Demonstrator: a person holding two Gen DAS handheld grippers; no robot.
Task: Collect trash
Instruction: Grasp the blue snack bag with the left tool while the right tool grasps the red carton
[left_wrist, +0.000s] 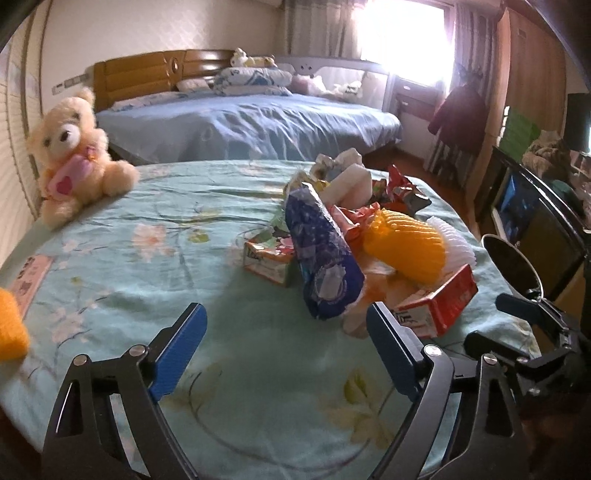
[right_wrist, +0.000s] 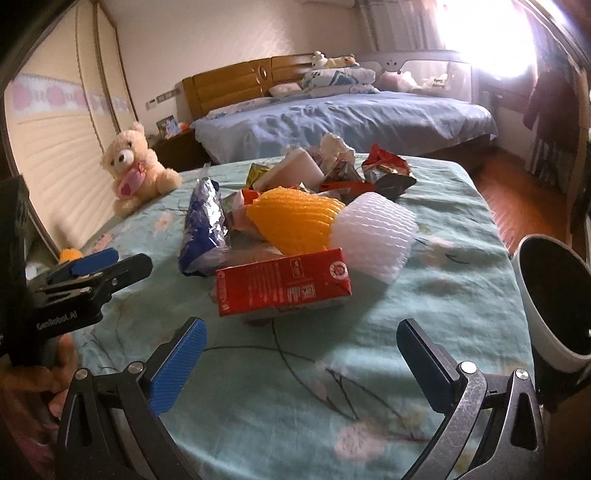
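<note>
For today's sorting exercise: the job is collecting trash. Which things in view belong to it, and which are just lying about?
Job:
red carton
blue wrapper
orange foam net
white foam net
crumpled snack packets
white bin

Lying about:
teddy bear
far bed

Just ahead of the right hand-held gripper, a red carton lies flat fronting heaped wrappers, orange foam netting and white foam netting.

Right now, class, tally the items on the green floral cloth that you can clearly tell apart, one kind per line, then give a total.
Foam fruit nets: 2 (orange, white)
Red cartons: 1
Blue wrappers: 1
Teddy bears: 1
Total: 5
The crumpled wrappers behind overlap too much to count.
</note>
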